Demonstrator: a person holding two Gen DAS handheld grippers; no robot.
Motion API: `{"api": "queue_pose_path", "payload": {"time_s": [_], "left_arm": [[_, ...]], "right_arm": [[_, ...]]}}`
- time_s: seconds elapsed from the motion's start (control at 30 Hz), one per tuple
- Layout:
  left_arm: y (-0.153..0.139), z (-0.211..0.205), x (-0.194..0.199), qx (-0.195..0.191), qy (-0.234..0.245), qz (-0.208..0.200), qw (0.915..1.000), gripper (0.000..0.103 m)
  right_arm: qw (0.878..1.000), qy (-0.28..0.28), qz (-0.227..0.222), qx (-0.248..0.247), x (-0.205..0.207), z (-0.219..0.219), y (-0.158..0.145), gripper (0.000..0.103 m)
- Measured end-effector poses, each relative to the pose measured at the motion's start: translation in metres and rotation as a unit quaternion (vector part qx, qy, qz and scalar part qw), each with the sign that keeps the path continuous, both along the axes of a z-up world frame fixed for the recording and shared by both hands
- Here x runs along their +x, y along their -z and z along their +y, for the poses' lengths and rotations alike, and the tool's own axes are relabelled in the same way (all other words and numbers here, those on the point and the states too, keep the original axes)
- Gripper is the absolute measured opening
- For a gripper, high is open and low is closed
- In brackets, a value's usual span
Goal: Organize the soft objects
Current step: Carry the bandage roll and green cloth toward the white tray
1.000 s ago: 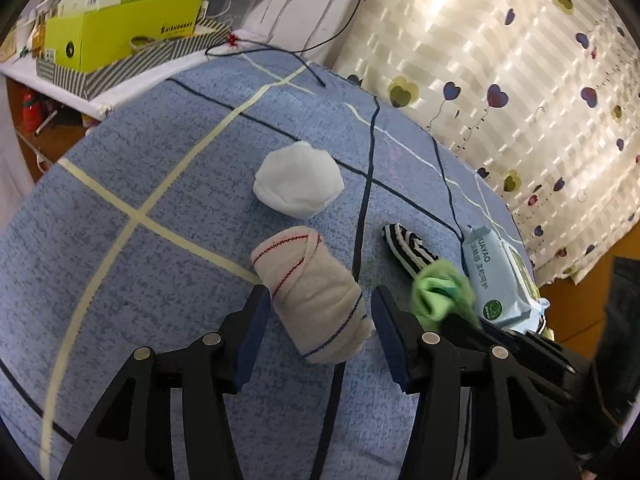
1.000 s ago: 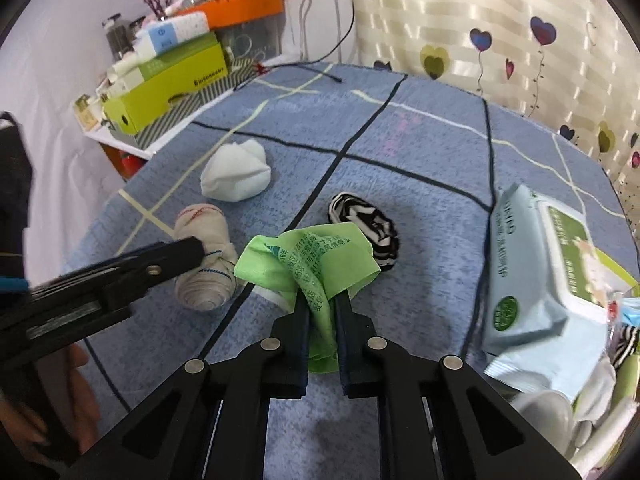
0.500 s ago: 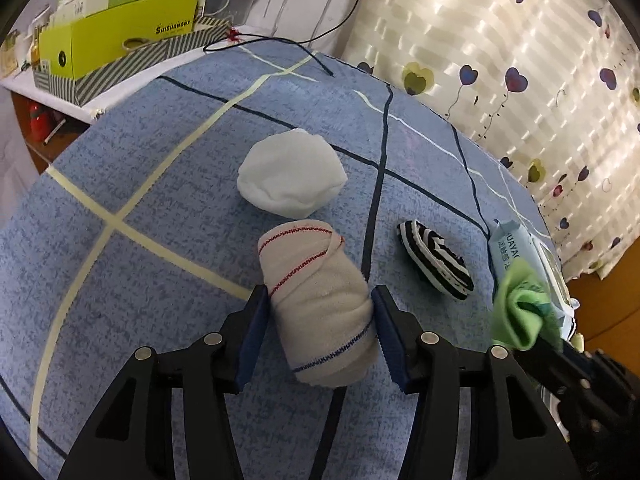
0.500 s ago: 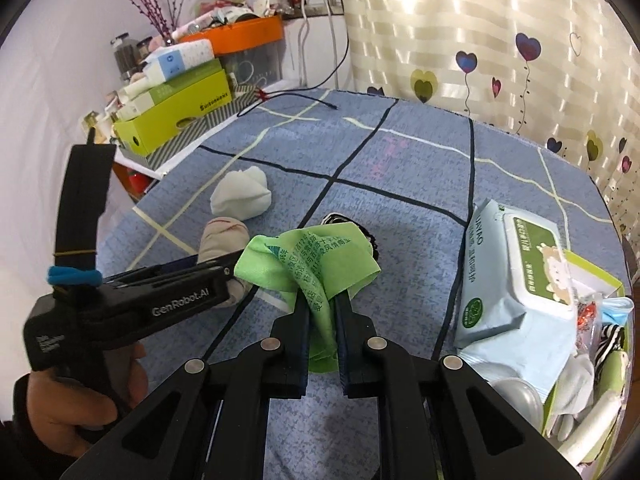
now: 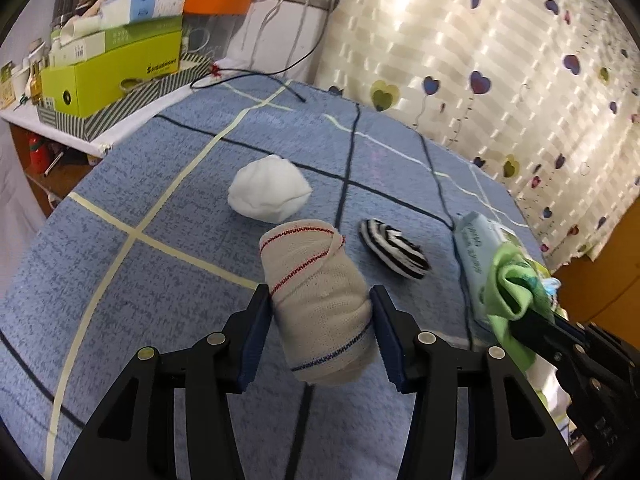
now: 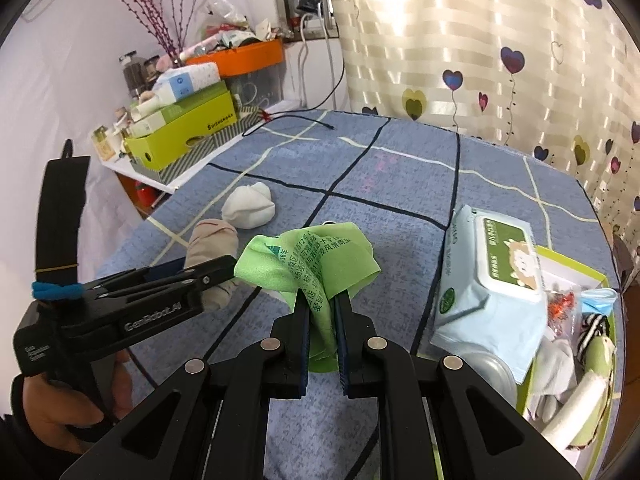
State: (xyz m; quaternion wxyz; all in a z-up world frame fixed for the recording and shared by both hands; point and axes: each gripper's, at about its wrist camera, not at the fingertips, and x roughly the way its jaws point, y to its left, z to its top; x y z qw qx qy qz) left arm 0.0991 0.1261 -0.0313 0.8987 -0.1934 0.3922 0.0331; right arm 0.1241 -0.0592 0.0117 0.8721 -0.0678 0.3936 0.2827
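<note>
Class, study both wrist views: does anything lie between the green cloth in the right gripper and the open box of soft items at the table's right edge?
Yes. The wet-wipes pack lies between the green cloth and the box, overlapping its near rim.

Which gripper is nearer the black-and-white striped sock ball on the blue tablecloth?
Left. The left gripper, closing around the beige rolled bandage, sits just beside the black-and-white striped sock ball. The right gripper, shut on the green cloth, is farther off, by the wipes pack.

Counted on the cloth: one bandage roll (image 5: 320,304), one white bundle (image 5: 269,190), one striped sock (image 5: 394,249), one green cloth (image 6: 312,262), one wipes pack (image 6: 490,280).
</note>
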Motion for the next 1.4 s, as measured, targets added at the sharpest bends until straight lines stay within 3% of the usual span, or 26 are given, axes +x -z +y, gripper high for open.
{"api": "queue_pose_path", "payload": {"time_s": [0.47,1.4], "left_arm": [[-0.039,-0.049,-0.034,0.002,0.057,-0.043,0.9974,0.051],[-0.078,-0.155,-0.045,0.020,0.175,-0.083,0.9809,0.051]], "right_arm": [[0.999,0.027,-0.035,0.019,-0.041,-0.047,-0.026,0.011],[0.991,0.115,-0.061,0.043,-0.072,-0.156,-0.044,0.011]]}}
